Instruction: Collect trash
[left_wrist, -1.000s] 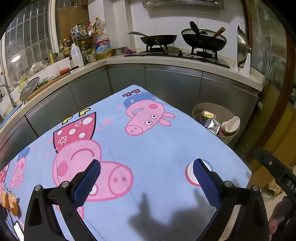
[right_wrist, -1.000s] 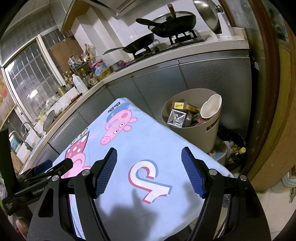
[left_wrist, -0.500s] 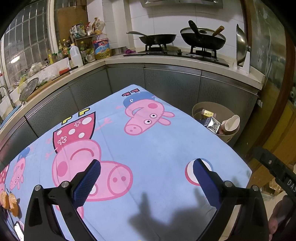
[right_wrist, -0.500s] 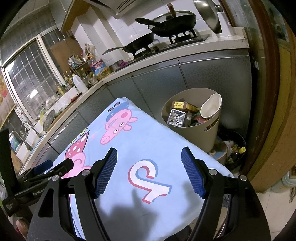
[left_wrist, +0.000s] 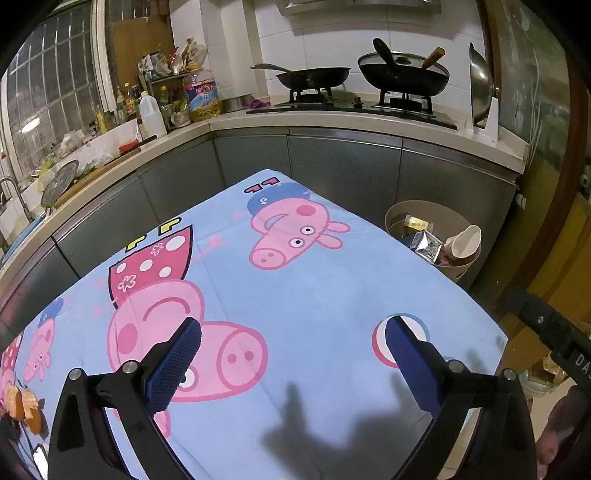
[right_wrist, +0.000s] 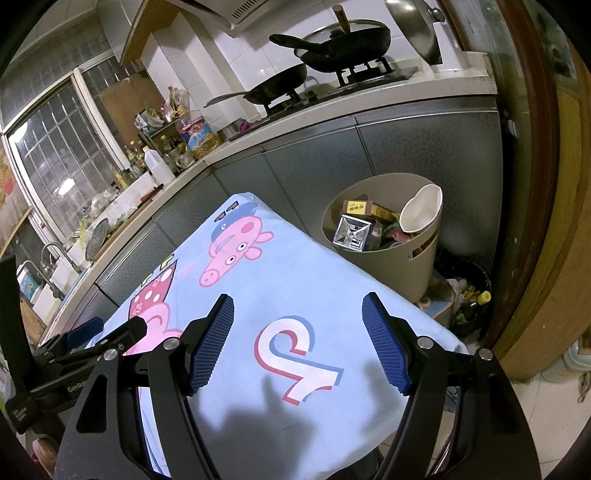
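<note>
While over the tablecloth (right_wrist: 295, 288), right hand-held gripper (right_wrist: 297, 343) wide apart, empty.

A: State the gripper count.
B: Two. Left gripper (left_wrist: 293, 328) and right gripper (right_wrist: 298, 302), each with two blue pads.
A: Cookware on the stove?
B: Two pans: one open pan (left_wrist: 314, 75), one lidded wok (left_wrist: 404, 75). One further lid (left_wrist: 480, 88) stands on edge beside them.
A: Bins?
B: One bin (right_wrist: 424, 266) at the table's corner. It holds one white cup (right_wrist: 423, 210), one foil carton (right_wrist: 351, 234), one yellow box (right_wrist: 364, 207); the remainder cannot be counted.
A: Table coverings?
B: One cloth (left_wrist: 332, 295).
A: Large oil jugs on the counter?
B: One (left_wrist: 201, 96).
</note>
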